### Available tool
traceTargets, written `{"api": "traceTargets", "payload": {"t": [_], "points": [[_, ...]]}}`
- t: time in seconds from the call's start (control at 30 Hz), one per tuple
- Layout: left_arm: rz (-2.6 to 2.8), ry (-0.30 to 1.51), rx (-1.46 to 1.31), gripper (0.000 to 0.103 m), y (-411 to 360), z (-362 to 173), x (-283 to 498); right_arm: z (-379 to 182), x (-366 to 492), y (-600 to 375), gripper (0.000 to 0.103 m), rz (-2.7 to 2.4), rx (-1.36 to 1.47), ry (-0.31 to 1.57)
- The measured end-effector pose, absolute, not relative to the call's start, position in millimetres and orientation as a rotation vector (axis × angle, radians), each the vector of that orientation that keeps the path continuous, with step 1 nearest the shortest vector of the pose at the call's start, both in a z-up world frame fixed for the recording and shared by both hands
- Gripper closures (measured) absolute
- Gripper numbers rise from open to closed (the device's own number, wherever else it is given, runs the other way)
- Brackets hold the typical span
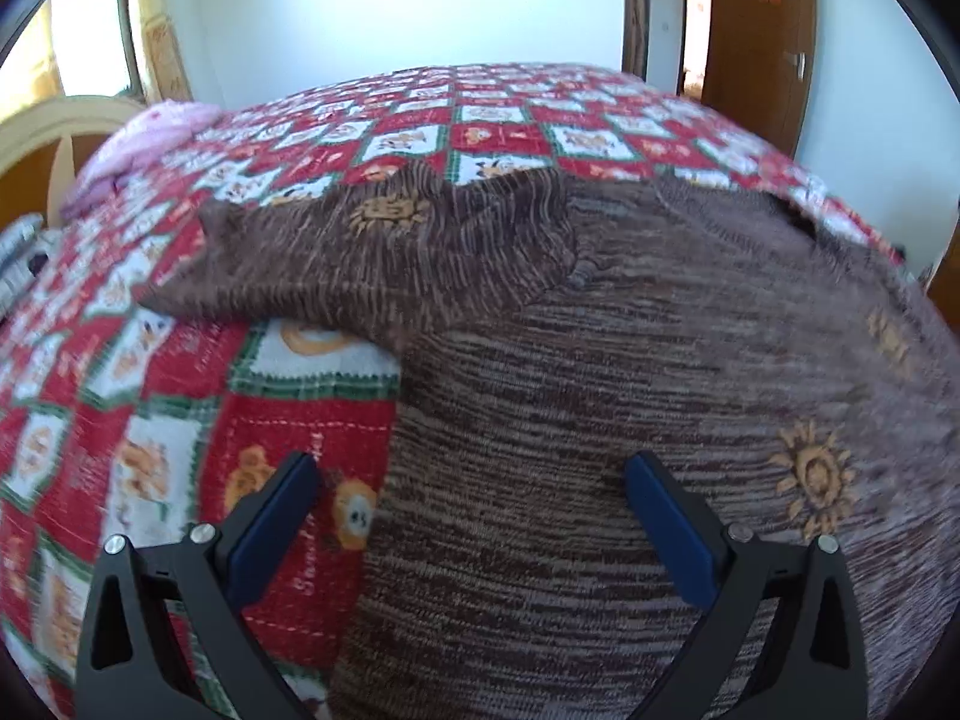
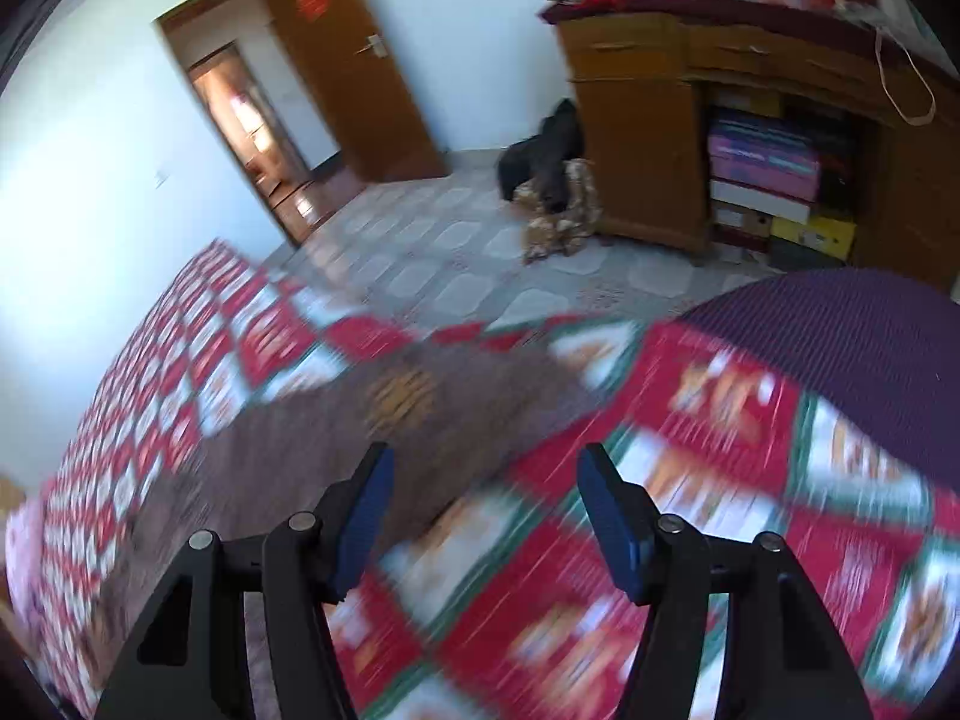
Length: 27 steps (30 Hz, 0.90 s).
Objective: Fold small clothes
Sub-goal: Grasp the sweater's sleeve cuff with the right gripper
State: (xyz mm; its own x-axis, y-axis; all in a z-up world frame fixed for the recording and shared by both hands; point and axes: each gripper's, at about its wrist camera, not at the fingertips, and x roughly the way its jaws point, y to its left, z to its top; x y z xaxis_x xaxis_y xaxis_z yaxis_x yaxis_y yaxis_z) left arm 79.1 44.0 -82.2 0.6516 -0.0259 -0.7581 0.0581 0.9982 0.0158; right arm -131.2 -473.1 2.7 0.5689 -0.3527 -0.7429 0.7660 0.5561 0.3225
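Observation:
A brown knit sweater with orange sun motifs lies spread on the red, white and green patterned bedspread. One sleeve is folded across toward the left. My left gripper is open and empty, its jaws straddling the sweater's left edge just above the cloth. In the right wrist view the sweater is blurred. My right gripper is open and empty above the bedspread, beside the sweater's edge.
A pink cloth lies at the bed's far left by a wooden headboard. A purple cloth lies on the bed at right. A wooden cabinet with boxes, a clothes pile and an open door stand beyond.

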Motion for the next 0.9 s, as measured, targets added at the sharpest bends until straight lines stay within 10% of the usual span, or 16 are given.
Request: {"api": "traceTargets", "payload": {"t": [0.5,0.57,0.9], "points": [[-0.084,0.821,0.004,0.000,45.1,-86.1,78.2,-29.8,-84.5,-520.4,0.048,-0.812,0.604,0.842],[-0.085,0.818,0.005,0.000,45.5,-86.4,77.6,-30.6,-78.4,-513.4,0.070,-0.836,0.500,0.894],[-0.092,0.808,-0.003,0.000,45.3,-86.6,76.5,-15.7,-93.7,-518.0,0.092,-0.727,0.596,0.838]]}}
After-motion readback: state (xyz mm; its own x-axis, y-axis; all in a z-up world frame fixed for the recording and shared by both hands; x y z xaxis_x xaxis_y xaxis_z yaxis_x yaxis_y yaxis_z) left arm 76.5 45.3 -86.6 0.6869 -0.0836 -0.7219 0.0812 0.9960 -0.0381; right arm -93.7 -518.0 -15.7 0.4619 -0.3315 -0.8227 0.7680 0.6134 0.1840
